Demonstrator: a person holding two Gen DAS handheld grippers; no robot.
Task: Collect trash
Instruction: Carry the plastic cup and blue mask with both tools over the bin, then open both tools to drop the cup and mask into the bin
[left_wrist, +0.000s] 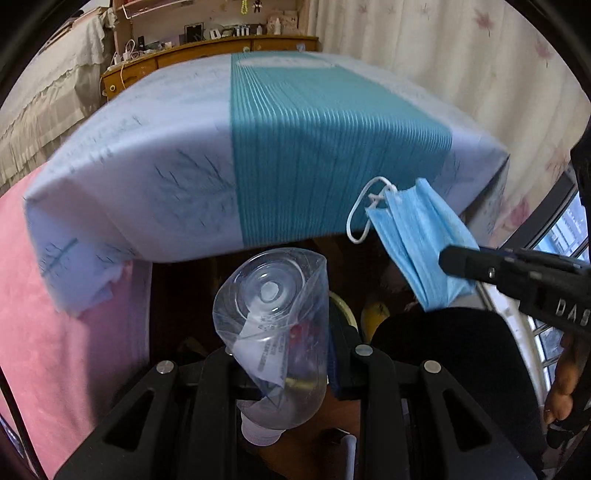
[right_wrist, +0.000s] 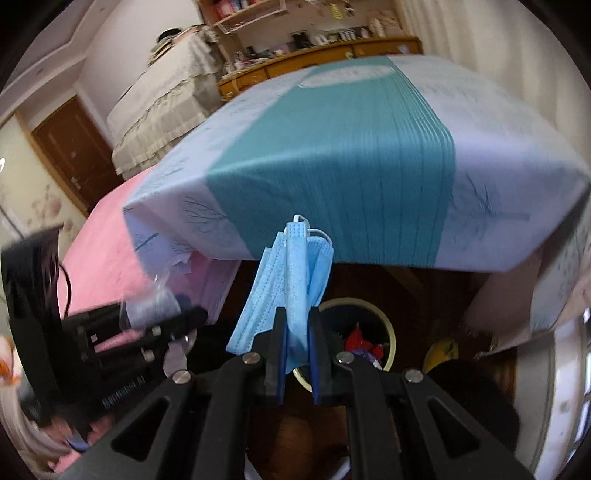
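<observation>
A crushed clear plastic bottle (left_wrist: 273, 306) is clamped in my left gripper (left_wrist: 280, 343), base forward and white cap toward the camera. My right gripper (right_wrist: 297, 317) is shut on a folded blue face mask (right_wrist: 295, 269), whose upper part and white ear loops stick out above the jaws. Just beyond and below the right gripper, a round trash bin (right_wrist: 391, 339) with a cream rim stands on the dark floor, holding red wrappers. In the left wrist view its rim (left_wrist: 345, 306) peeks out behind the bottle, and the right gripper (left_wrist: 447, 260) holds the mask (left_wrist: 417, 236) at right. The left gripper (right_wrist: 195, 315) shows blurred at left.
A bed with a pale blue and teal sheet (left_wrist: 295, 147) overhangs the floor straight ahead, with a pink blanket (left_wrist: 74, 314) on its left. A yellow object (right_wrist: 441, 352) lies beside the bin, next to a black shape (left_wrist: 454, 354). A wooden dresser (right_wrist: 295, 62) stands behind; curtains hang at right.
</observation>
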